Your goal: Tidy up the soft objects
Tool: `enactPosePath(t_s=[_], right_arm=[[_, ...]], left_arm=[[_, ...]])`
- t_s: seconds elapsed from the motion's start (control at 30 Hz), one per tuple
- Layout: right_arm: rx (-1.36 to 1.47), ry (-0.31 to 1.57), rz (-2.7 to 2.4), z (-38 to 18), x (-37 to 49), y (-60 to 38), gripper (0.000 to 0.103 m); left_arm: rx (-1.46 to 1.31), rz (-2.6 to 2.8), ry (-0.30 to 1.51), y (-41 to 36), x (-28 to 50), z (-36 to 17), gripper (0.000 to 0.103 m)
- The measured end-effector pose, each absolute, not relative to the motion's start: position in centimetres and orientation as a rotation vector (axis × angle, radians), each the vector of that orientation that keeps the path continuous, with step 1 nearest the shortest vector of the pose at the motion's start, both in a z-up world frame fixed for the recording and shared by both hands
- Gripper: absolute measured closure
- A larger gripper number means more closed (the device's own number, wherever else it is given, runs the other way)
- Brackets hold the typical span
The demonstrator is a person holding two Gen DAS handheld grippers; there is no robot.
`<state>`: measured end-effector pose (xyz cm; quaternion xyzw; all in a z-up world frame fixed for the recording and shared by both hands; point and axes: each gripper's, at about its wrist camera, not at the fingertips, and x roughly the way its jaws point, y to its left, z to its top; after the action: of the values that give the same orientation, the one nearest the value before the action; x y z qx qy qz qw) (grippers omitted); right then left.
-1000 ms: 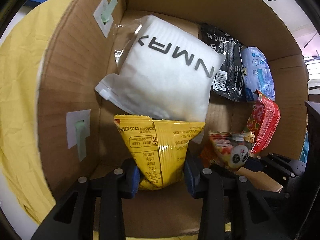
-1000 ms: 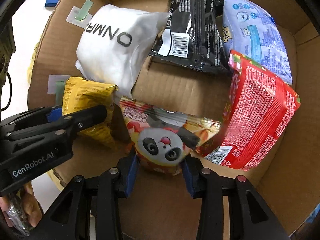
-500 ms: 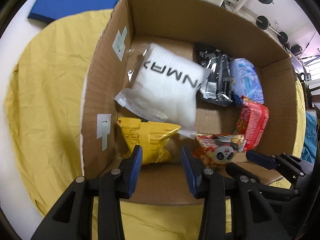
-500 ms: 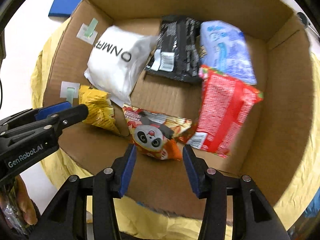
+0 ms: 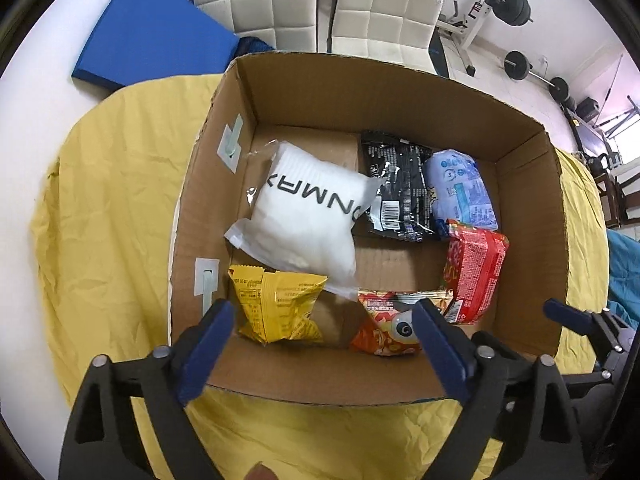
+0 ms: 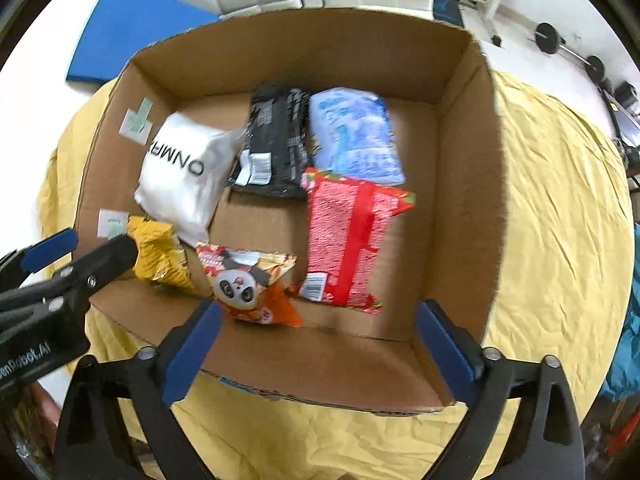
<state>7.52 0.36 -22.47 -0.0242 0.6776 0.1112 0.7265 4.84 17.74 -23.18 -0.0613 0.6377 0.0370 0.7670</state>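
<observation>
From the left wrist we look down into the cardboard box [image 5: 400, 92], which sits on a tabletop draped in yellow cloth [image 5: 108, 208]. Only this view shows the white quilted chairs [image 5: 320, 0] behind the box and reads the white packet [image 5: 308, 220] sharply: puffy, black lettering, leaning over the yellow snack bag [image 5: 276, 308]. A black packet [image 5: 400, 188] and pale blue packet [image 5: 460, 188] lie at the far wall, a red packet [image 5: 476, 272] at the right, and the panda bag [image 5: 392, 328] is near us. Our left claw [image 5: 322, 324] hangs spread wide and empty above the near wall, with the yellow bag just inside its left finger.

From the right wrist the picture is blurrier, but it shows the red packet [image 6: 352, 240] whole, lying flat, and the panda bag's face [image 6: 244, 280]. Our right claw [image 6: 316, 324] is likewise spread wide, holding nothing, with the panda bag just beyond its left finger. The left claw [image 6: 72, 256] pokes in at the left edge.
</observation>
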Motion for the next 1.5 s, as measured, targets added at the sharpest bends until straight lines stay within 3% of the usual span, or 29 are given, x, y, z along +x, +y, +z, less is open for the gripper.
enactPosePath(t_s=[0.07, 0.3, 0.57, 0.93, 1.5], right_arm=[[-0.056, 1.48, 0.23, -22.8, 7.6, 0.8, 0.001], [-0.028, 1.419, 0.193, -20.6, 6.8, -0.3, 0.0], [0.005, 1.293, 0.172, -12.8, 2.6, -3.3, 0.0], [0.02, 1.147, 0.183, -3.0, -4.2, -6.3, 0.0], [0.016, 1.075, 0.171, 3.6, -8.0, -7.8, 0.0]], left_arm=[[-0.116, 0.085, 1.377, 17.3, 4.7, -23.1, 0.003], [-0.11, 0.088, 1.296, 16.1, 3.6, -19.5, 0.003], [-0.105, 0.087, 1.159, 14.4, -0.4, -11.5, 0.003], [-0.079, 0.056, 1.063, 12.2, -5.7, -4.3, 0.0], [-0.075, 0.086, 0.991, 11.6, -9.7, 0.5, 0.0]])
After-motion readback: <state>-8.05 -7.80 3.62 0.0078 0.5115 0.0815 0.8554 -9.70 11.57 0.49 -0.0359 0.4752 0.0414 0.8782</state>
